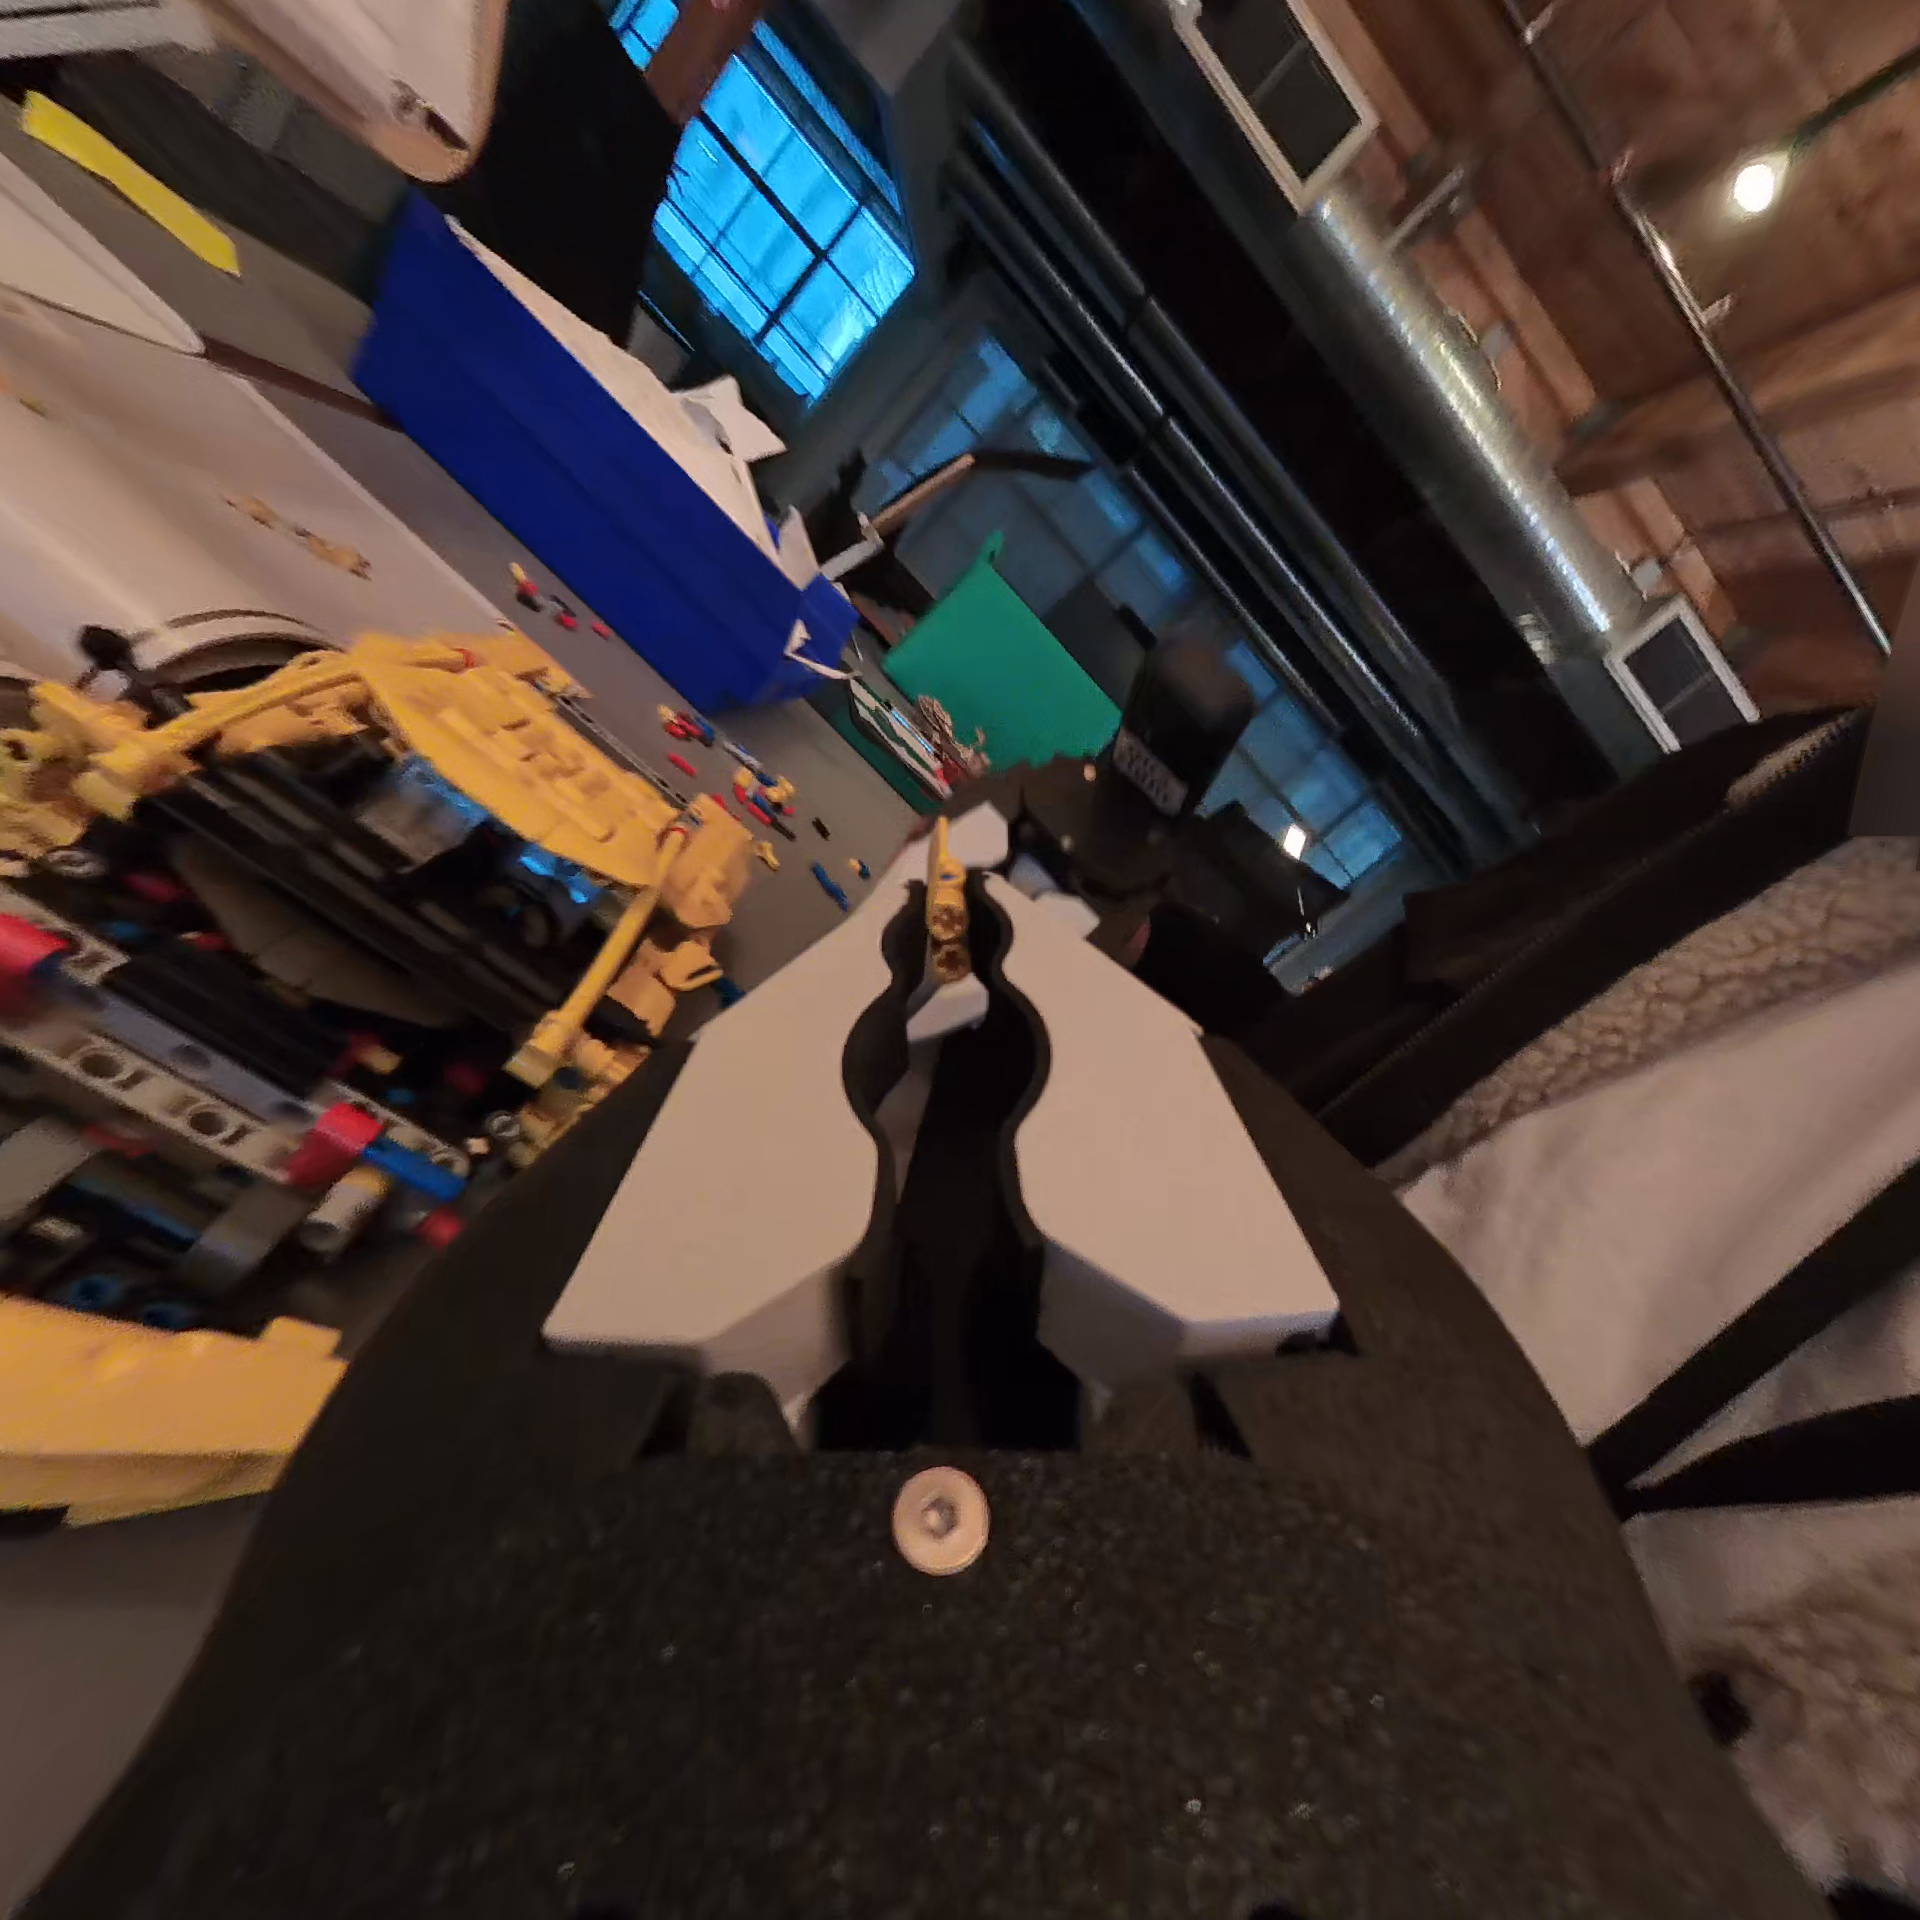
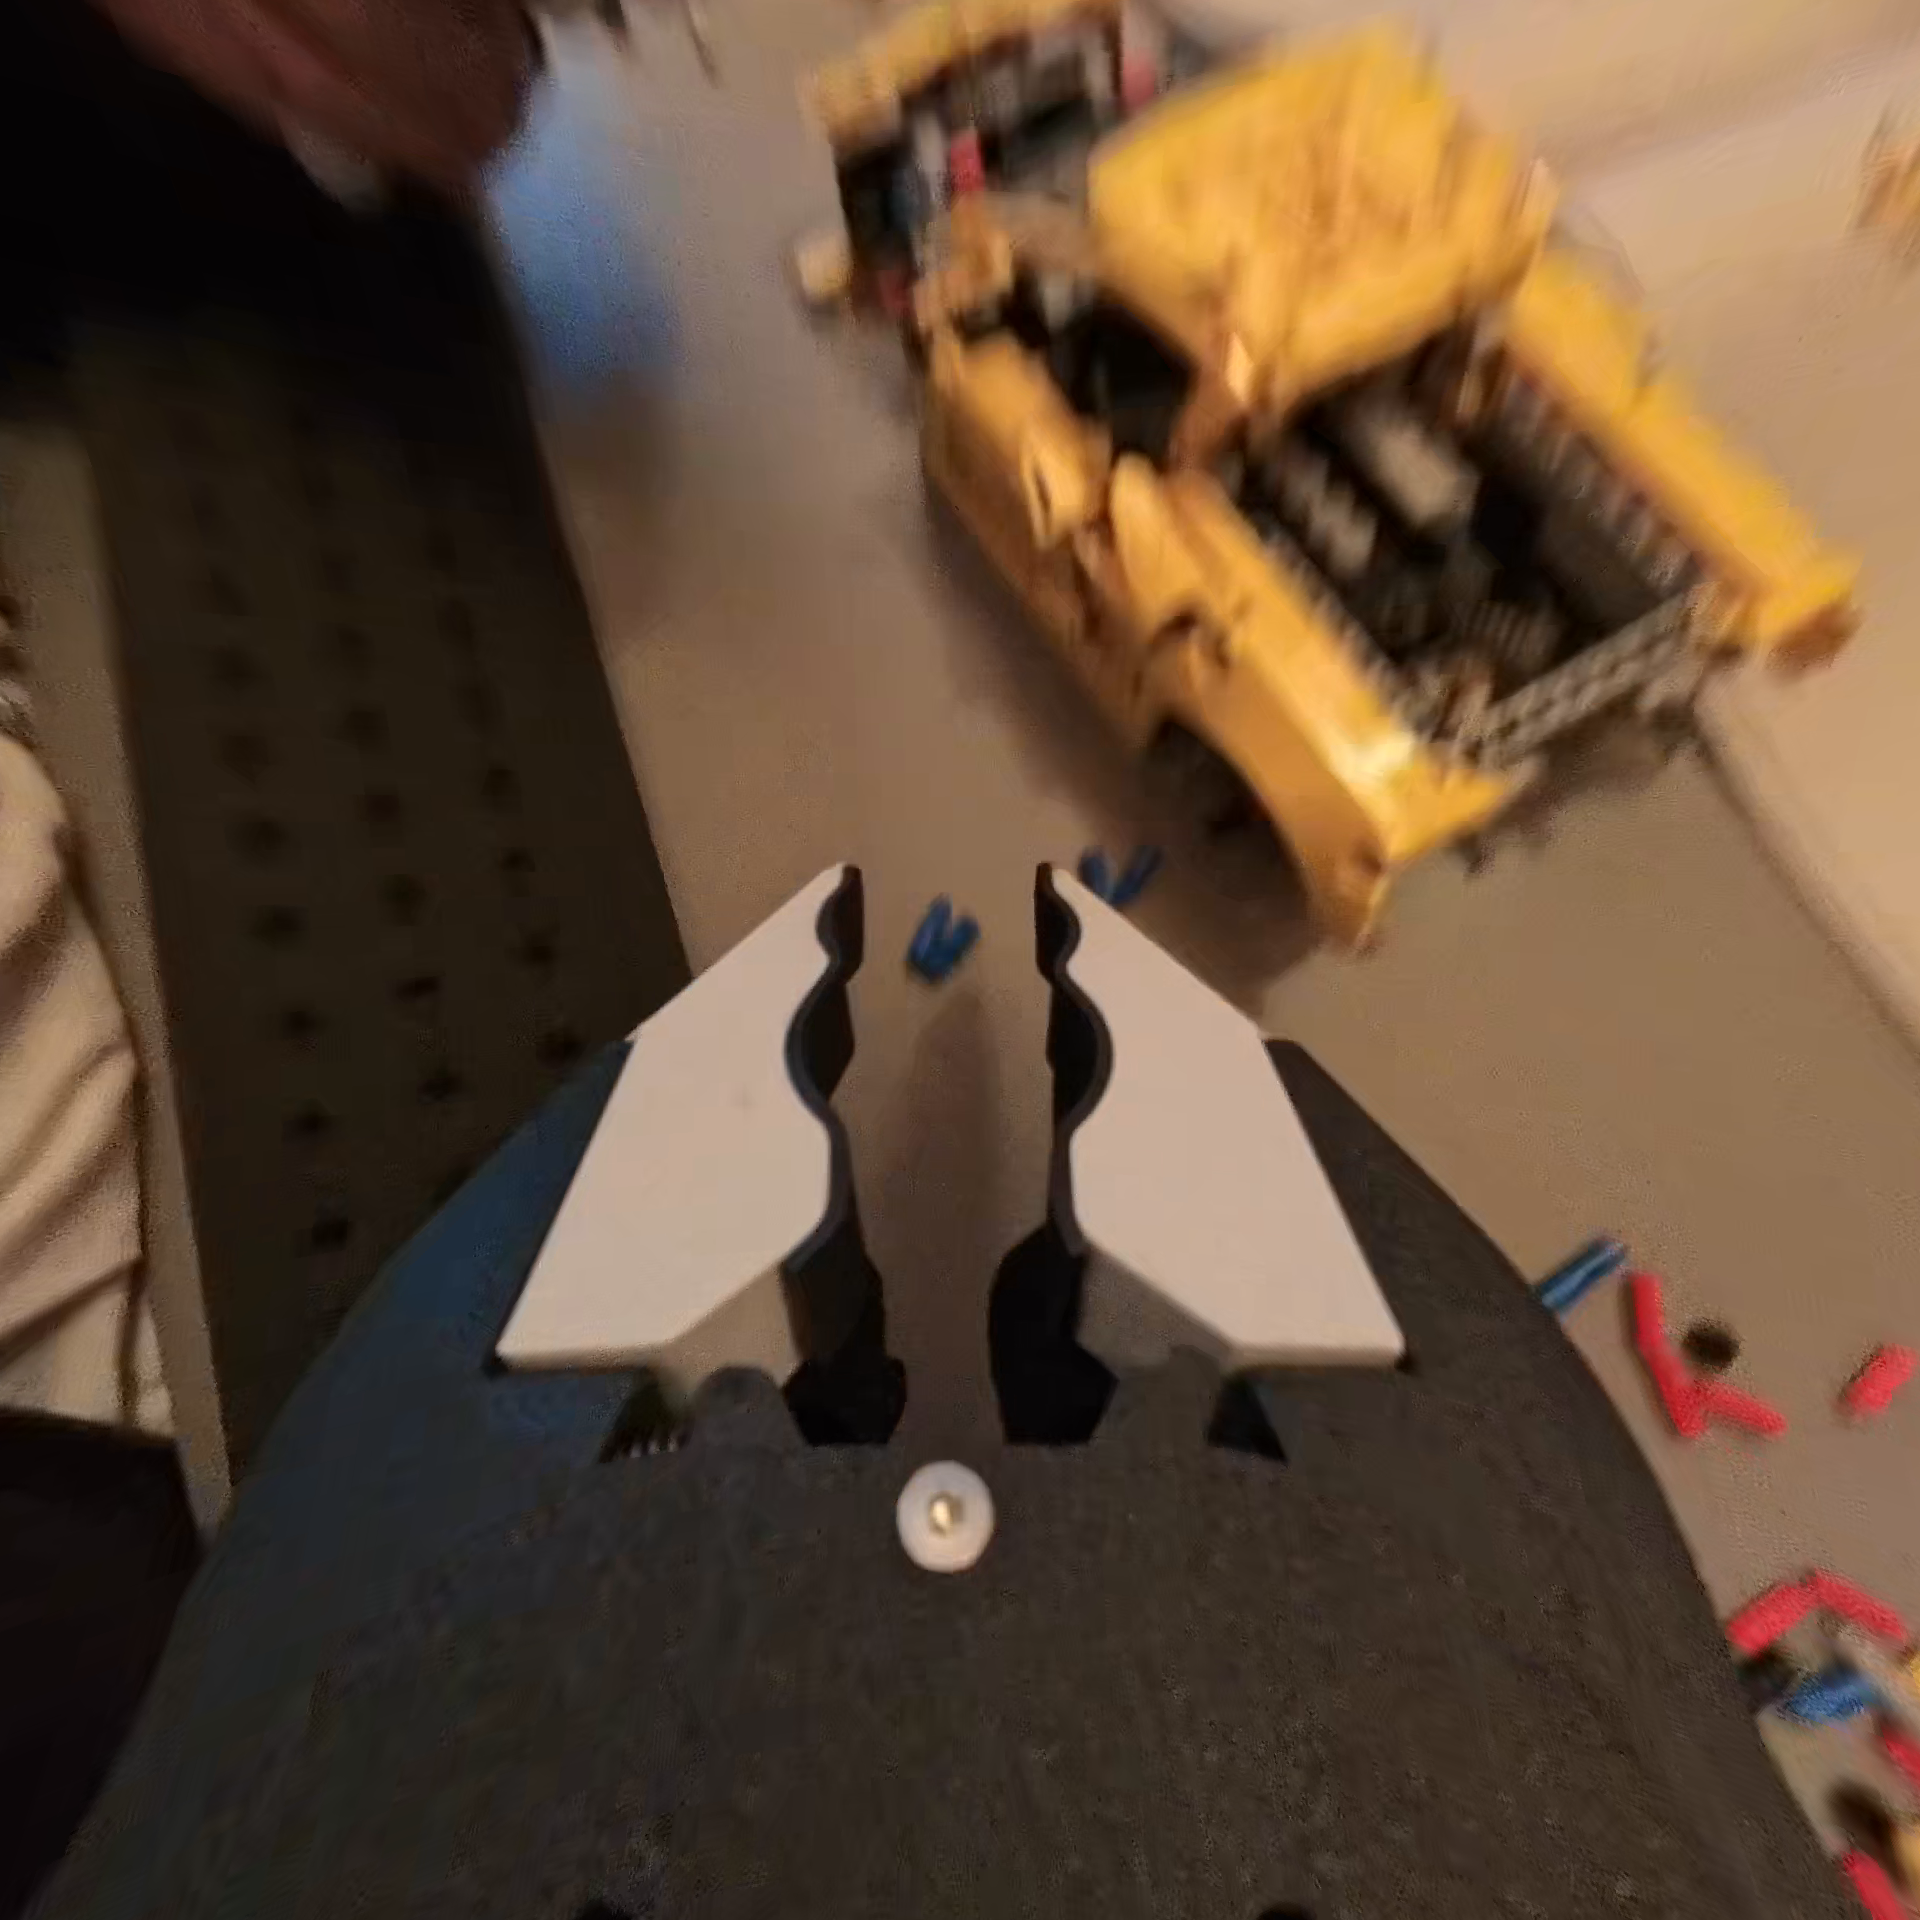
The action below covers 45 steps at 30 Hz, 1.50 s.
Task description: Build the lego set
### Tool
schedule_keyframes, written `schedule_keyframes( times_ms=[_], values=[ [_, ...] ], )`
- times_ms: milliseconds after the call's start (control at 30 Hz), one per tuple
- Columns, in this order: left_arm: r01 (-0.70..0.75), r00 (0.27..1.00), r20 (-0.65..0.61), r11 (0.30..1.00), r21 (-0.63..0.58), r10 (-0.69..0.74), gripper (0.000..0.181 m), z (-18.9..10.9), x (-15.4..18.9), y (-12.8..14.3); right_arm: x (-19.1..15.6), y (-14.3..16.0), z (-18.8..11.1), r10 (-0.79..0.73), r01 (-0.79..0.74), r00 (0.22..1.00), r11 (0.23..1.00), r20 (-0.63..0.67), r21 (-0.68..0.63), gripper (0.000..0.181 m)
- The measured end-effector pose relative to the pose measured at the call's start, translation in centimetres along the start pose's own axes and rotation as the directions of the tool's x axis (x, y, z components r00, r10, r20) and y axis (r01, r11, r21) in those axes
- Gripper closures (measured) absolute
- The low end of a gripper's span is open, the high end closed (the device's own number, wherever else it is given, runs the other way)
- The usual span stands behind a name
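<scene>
2 tongs are at work: the left gripper (image 1: 948,914) is clamped on a small yellow beam (image 1: 948,909), raised off the table; the right gripper (image 2: 948,883) gapes with nothing in it above blue pins (image 2: 940,940) on the grey table (image 2: 790,644). The half-built yellow vehicle (image 1: 436,821) sits to the left of the beam. Likely step: fitting a pin; next, line it up with a hole in the beam.

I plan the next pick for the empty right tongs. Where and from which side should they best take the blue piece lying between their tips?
Probably across the middle of the blue piece, coming from above. It lies flat on the grey table, already between the open right tongs. Blur hides its exact shape.
</scene>
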<state>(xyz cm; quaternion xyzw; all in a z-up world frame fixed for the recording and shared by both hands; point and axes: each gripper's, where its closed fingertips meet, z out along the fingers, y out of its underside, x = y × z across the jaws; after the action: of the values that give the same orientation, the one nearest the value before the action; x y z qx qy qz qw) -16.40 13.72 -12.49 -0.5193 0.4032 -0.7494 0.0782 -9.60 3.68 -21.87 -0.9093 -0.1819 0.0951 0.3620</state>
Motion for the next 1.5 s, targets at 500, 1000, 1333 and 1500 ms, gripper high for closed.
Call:
schedule_keyframes(
  times_ms=[500,1000,1333,1500],
  values=[
    [-0.017,1.0,-0.016,0.998,-0.067,0.016,0.174,1.0,0.3,1.5,-1.2,2.2,1.9,0.017,-0.02,0.994,0.999,-0.11,-0.035,0.165],
    [-0.007,1.0,-0.025,0.998,-0.057,0.005,0.174,0.9,0.3,1.4,-0.4,2.3,2.6,0.02,-0.033,0.986,0.997,-0.165,-0.072,0.175],
    [-0.009,1.0,-0.028,0.998,-0.056,0.007,0.174,0.9,0.4,1.4,-0.2,1.7,2.7,0.008,-0.017,0.984,0.999,-0.181,-0.047,0.169],
    [-0.005,1.0,-0.025,0.999,-0.049,0.004,0.174,0.8,0.3,1.3,0.4,1.9,3.0,0.032,-0.047,0.976,0.997,-0.216,-0.063,0.176]
  ],
)
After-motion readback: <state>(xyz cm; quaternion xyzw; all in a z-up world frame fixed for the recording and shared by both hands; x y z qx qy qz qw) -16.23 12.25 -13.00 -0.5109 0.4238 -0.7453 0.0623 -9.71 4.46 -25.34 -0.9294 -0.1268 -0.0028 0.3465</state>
